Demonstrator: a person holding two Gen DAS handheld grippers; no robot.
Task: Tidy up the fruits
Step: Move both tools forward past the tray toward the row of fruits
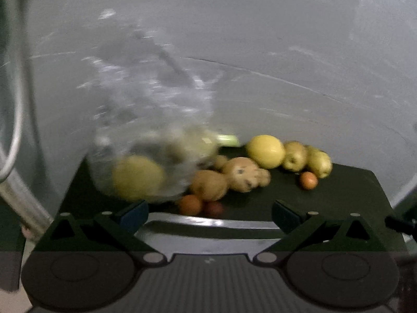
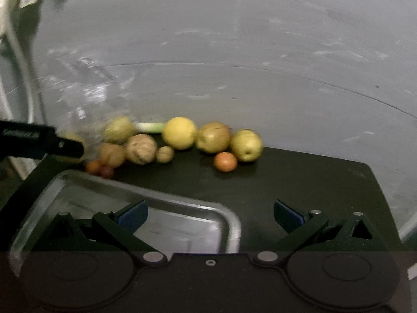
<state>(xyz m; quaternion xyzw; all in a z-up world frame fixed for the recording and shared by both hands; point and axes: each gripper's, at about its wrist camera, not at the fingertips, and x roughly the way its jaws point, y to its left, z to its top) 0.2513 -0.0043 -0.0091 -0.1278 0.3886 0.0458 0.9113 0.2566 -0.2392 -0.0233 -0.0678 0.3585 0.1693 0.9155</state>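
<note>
Two open grippers face a row of fruit on a dark table point(image 2: 312, 187).

The fruit row's long axis runs along the table's far edge, from a blurred clear plastic bag point(image 1: 146, 140) at the far left corner toward the right, ending short of the far right corner: lemon point(image 2: 179, 133), pears point(image 2: 246, 144), potatoes point(image 2: 141, 148), small orange fruits point(image 2: 225, 161). A metal tray point(image 2: 229, 224) lies at the near left. Left gripper point(image 1: 209, 215) and right gripper point(image 2: 210, 215) each hold their fingers wide apart, gripping nothing.
</note>
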